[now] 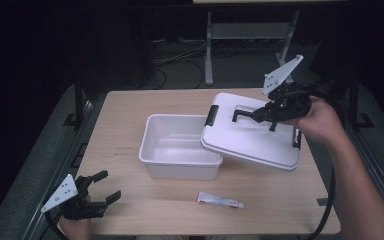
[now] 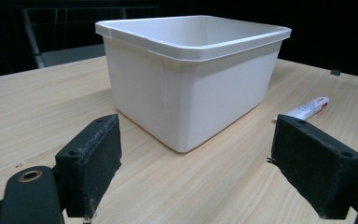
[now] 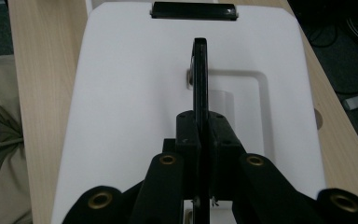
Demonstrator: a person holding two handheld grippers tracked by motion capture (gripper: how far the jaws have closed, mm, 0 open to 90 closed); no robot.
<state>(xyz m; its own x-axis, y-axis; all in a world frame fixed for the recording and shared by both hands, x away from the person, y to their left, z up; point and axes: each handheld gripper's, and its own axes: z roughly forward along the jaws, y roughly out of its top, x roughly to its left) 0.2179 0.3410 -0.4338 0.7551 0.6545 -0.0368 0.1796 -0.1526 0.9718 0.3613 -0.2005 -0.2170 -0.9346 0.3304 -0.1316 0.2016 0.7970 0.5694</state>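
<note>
The right gripper (image 1: pixel 270 111) is clamped on the black handle (image 3: pixel 200 70) of the white rectangular plastic lid (image 1: pixel 252 137). The lid hangs tilted, overlapping the right rim of the open white plastic box (image 1: pixel 180 147). The left gripper (image 1: pixel 97 195), jaws spread and empty, rests well apart at the near-left table corner.

One table (image 1: pixel 120 150). On it stands one white box (image 1: pixel 180 145), and one lid (image 1: pixel 252 135) with two black latches and one black handle (image 1: pixel 252 114). One small tube (image 1: pixel 220 200) lies near the front edge. Two grippers: the left (image 1: pixel 97 192), the right (image 1: pixel 262 114).
</note>
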